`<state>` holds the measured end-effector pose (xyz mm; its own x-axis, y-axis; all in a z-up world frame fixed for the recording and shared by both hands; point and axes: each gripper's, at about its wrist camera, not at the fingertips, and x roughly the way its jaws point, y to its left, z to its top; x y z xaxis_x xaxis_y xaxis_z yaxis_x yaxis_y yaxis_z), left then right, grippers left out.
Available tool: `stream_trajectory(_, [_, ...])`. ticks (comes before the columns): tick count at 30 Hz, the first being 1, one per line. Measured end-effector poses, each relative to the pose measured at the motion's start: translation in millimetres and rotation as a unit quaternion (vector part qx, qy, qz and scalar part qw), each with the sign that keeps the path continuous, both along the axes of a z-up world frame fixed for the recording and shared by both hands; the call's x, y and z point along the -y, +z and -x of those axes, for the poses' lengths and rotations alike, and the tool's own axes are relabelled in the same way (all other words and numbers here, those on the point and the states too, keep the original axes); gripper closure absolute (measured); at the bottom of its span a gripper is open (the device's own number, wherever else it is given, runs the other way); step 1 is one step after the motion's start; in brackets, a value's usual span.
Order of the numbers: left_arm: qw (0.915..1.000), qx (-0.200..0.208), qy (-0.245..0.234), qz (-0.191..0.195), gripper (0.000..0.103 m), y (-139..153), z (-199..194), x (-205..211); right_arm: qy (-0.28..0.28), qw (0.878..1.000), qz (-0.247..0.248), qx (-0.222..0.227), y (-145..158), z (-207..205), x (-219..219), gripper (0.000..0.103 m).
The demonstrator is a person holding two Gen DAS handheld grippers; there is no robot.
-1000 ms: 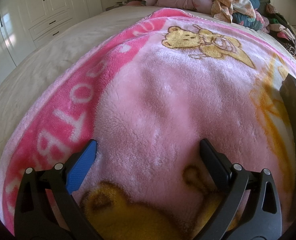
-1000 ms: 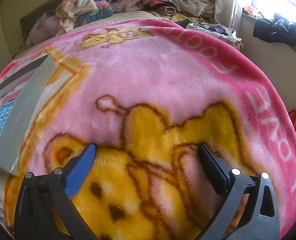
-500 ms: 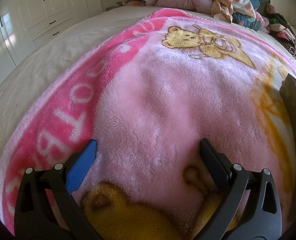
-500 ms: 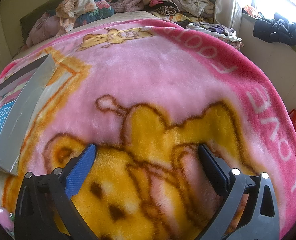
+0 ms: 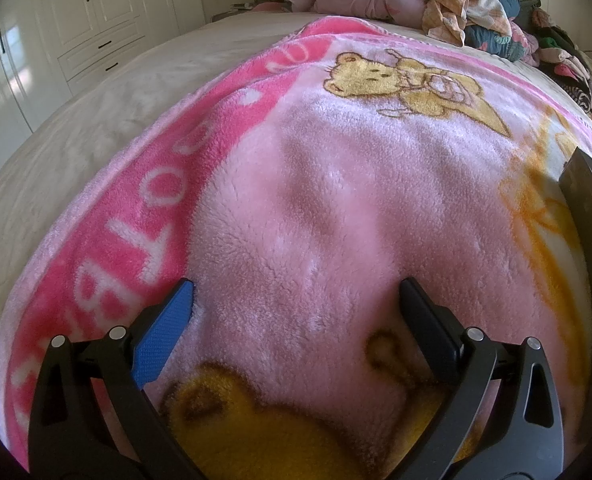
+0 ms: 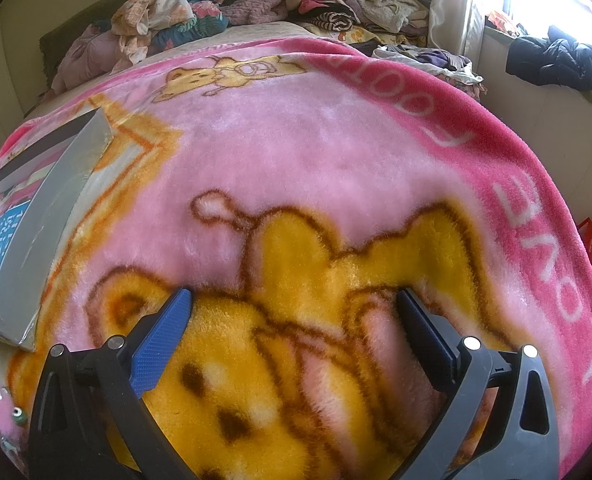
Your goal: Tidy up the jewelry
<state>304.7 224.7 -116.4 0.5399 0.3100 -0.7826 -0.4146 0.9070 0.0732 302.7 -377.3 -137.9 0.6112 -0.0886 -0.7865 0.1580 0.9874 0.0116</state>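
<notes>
My left gripper (image 5: 296, 300) hangs over the pink fleece blanket (image 5: 335, 208) with its fingers spread wide and nothing between them. The left finger carries a blue pad (image 5: 164, 340). A yellow bear print (image 5: 399, 80) lies far ahead on the blanket, and a dark box edge (image 5: 587, 208) cuts in at the right (I cannot tell what it holds). Heaped clothes (image 5: 455, 8) sit at the far end; white wardrobes (image 5: 76, 20) stand far left.

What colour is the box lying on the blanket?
Silver-grey outside, seen best in the right wrist view: the box lies at the left on the pink blanket.
</notes>
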Motion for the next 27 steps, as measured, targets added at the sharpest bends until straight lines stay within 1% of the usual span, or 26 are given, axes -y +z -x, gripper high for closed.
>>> stream_trajectory(27, [1.0, 0.0, 0.0, 0.0, 0.011, -0.3, -0.2, 0.2, 0.0, 1.0, 0.0, 0.0, 1.0, 0.2, -0.2, 0.005])
